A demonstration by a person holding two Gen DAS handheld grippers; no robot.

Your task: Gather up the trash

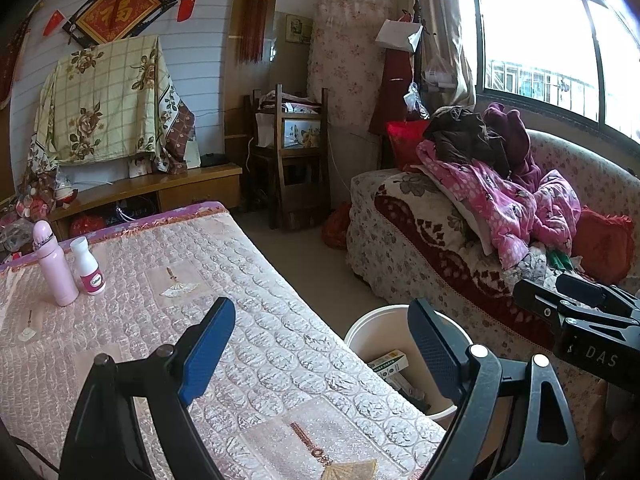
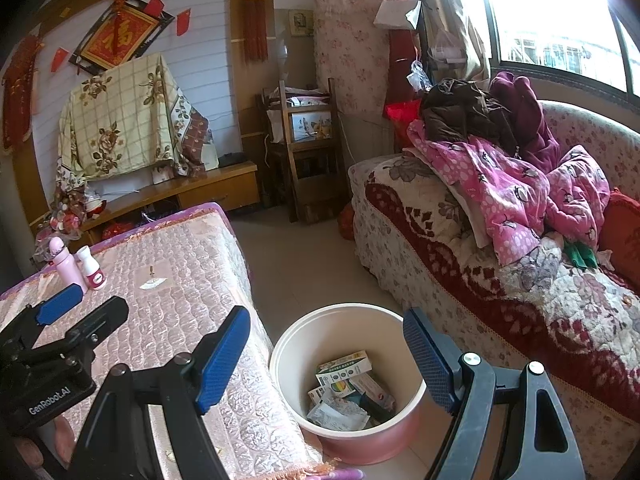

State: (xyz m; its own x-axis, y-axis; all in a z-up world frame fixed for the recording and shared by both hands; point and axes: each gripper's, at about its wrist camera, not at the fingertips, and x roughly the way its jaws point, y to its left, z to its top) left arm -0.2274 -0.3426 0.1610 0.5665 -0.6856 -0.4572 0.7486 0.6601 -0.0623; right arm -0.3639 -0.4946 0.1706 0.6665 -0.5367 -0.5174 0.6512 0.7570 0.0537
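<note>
1. Far left of the left claw (image 1: 320, 344), a pink bottle (image 1: 54, 268) and a white bottle (image 1: 89, 266) stand upright, just beside each other, on the bench (image 1: 280, 344).
2. The left claw is released and carries nothing; it hovers over the bench edge.
3. Below and between the fingers of the right claw (image 2: 326, 344), the trash bin (image 2: 288, 344) stands on the floor beside the bench, holding cartons and crumpled wrappers (image 2: 344, 396).
4. The right claw is released and carries nothing.
5. Right of both claws lies a sofa (image 2: 460, 256) piled with clothing.
6. Risk: the bottles stand close together; a claw reaching for one would likely topple the other.
7. Risk: the bin is close to the bench; a low swing could knock it.
</note>
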